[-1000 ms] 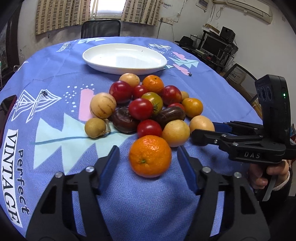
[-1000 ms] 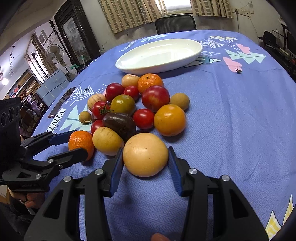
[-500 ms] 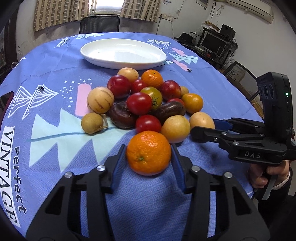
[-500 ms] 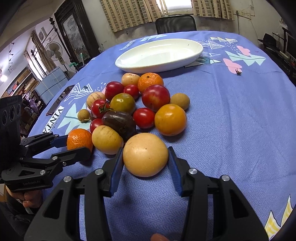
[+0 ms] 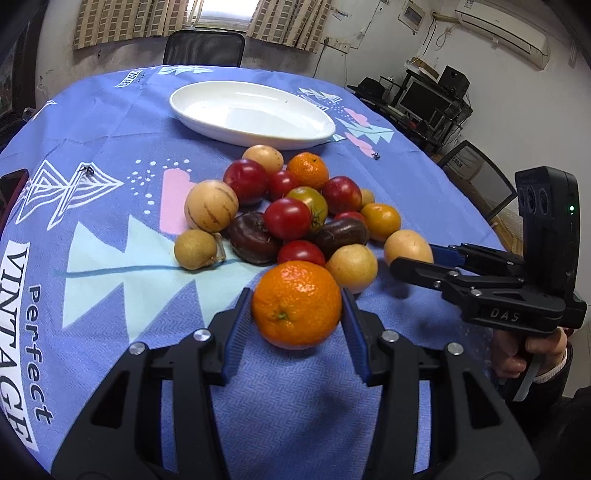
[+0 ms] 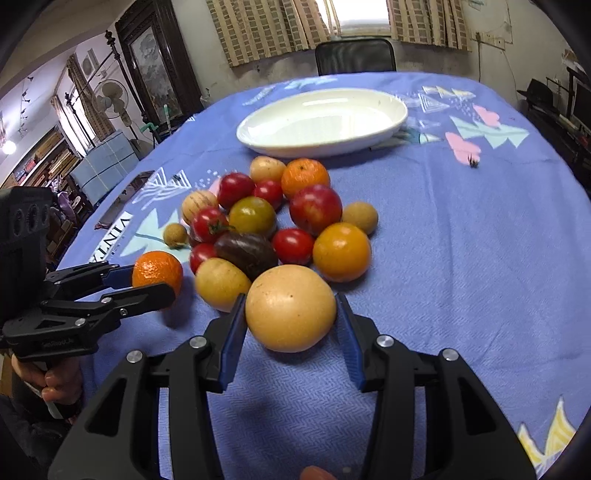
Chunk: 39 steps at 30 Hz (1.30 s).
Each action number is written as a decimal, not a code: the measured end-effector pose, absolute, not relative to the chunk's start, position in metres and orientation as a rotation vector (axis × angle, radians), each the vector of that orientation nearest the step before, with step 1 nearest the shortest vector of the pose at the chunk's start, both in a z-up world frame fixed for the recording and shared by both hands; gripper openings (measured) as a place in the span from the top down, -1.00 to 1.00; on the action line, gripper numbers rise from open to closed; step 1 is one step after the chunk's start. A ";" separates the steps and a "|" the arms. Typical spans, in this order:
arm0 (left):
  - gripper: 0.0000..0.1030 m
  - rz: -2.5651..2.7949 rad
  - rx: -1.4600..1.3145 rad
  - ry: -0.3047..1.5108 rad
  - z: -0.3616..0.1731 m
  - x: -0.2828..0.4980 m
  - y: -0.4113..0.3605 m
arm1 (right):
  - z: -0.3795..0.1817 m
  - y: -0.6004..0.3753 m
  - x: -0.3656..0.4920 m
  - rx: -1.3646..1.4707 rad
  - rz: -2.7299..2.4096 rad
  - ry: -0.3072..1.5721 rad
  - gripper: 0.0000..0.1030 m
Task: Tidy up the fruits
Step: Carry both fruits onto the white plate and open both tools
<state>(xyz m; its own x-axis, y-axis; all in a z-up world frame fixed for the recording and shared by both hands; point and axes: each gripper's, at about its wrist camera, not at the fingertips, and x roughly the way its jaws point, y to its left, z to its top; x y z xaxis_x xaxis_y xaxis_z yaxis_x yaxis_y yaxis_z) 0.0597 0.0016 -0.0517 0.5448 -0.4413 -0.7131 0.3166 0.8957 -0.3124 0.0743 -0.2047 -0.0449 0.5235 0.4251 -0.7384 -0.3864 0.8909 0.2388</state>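
Tablecloth (image 5: 110,122) of blue woven fabric, printed with pale triangles and the words "Perfect VINTAGE", covers the table; striped curtains (image 5: 110,22) hang behind. Left gripper (image 5: 297,314) clamps a dimpled, glossy orange mandarin (image 5: 296,304) between ribbed blue pads at the near edge. A heap of smooth round fruits (image 5: 288,218) sits mid-table, with an oval white dish (image 5: 255,112) at the far edge. Right gripper (image 6: 290,325) clasps a smooth yellow fruit (image 6: 290,307).
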 end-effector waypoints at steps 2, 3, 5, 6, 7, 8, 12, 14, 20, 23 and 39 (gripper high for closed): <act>0.07 -0.468 -0.157 0.875 -0.042 0.064 0.007 | -0.029 -0.206 0.076 0.038 0.507 0.869 0.09; 0.07 -0.472 -0.153 0.869 -0.036 0.068 0.008 | -0.023 -0.206 0.078 0.037 0.514 0.858 0.09; 0.07 -0.474 -0.134 0.849 -0.022 0.077 0.010 | -0.005 -0.205 0.088 0.030 0.526 0.823 0.09; 0.07 -0.474 -0.124 0.836 -0.016 0.082 0.011 | 0.003 -0.204 0.095 0.023 0.528 0.802 0.09; 0.07 -0.474 -0.114 0.822 -0.010 0.089 0.012 | 0.008 -0.202 0.101 0.015 0.526 0.786 0.09; 0.07 -0.467 -0.097 0.805 -0.004 0.101 0.013 | 0.012 -0.200 0.109 0.009 0.523 0.774 0.09; 0.07 -0.430 -0.117 0.785 0.008 0.149 0.020 | 0.020 -0.196 0.155 0.044 0.512 0.753 0.09; 0.07 -0.393 -0.116 0.780 0.011 0.174 0.020 | 0.015 -0.194 0.185 0.068 0.488 0.763 0.09; 0.07 -0.313 -0.171 0.825 -0.003 0.251 0.017 | -0.008 -0.188 0.253 0.153 0.419 0.799 0.09; 0.07 -0.275 -0.144 0.835 -0.011 0.271 0.010 | -0.022 -0.185 0.269 0.155 0.402 0.832 0.09; -0.16 -0.262 -0.082 0.856 -0.024 0.276 -0.002 | -0.031 -0.177 0.278 0.113 0.390 0.836 0.05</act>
